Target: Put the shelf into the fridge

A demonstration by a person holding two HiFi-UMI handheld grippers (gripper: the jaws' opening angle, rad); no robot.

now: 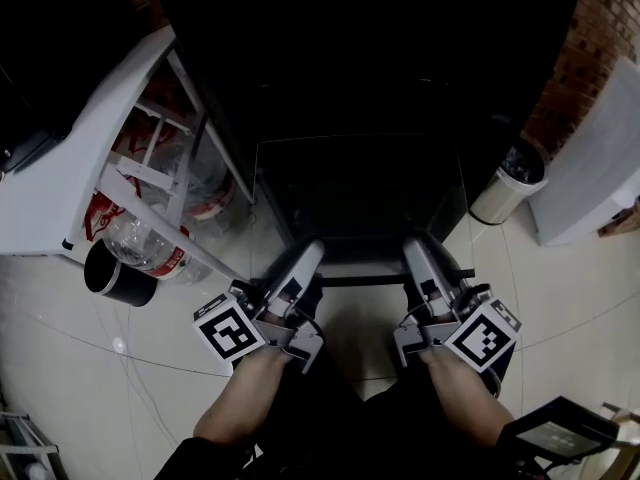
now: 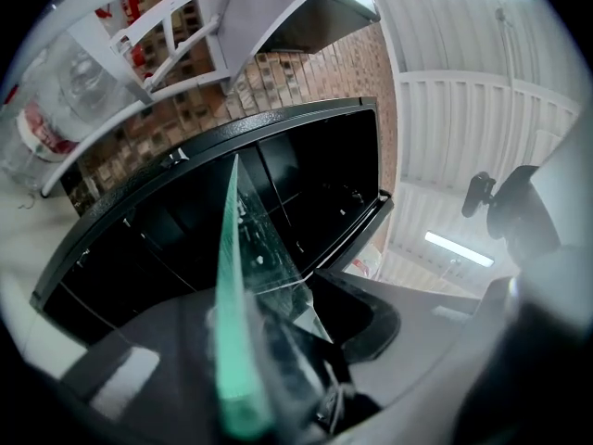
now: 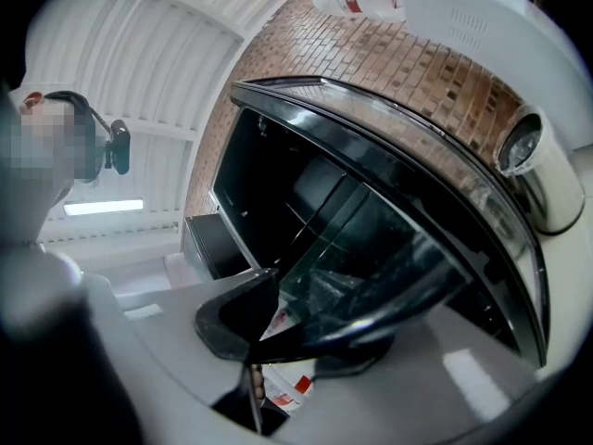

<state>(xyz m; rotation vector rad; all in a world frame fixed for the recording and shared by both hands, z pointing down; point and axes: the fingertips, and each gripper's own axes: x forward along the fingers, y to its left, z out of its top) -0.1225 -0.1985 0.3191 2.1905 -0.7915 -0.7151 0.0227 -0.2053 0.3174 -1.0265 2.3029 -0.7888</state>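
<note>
A clear glass shelf point(image 1: 360, 198) with a dark front strip lies nearly level in front of the open black fridge point(image 1: 360, 78), its far edge at the dark cavity. My left gripper point(image 1: 308, 251) is shut on the shelf's near left edge. In the left gripper view the pane's green edge point(image 2: 232, 323) runs between the jaws toward the fridge point(image 2: 306, 174). My right gripper point(image 1: 418, 248) is shut on the near right edge. The right gripper view shows the dark strip point(image 3: 389, 309) clamped between its jaws, with the fridge point(image 3: 278, 184) beyond.
The white fridge door point(image 1: 120, 138) stands open at the left, its racks holding plastic bottles point(image 1: 140, 243). A black cup point(image 1: 118, 276) sits below it. A steel bin point(image 1: 510, 183) and a white cabinet point(image 1: 600, 158) stand at the right by a brick wall.
</note>
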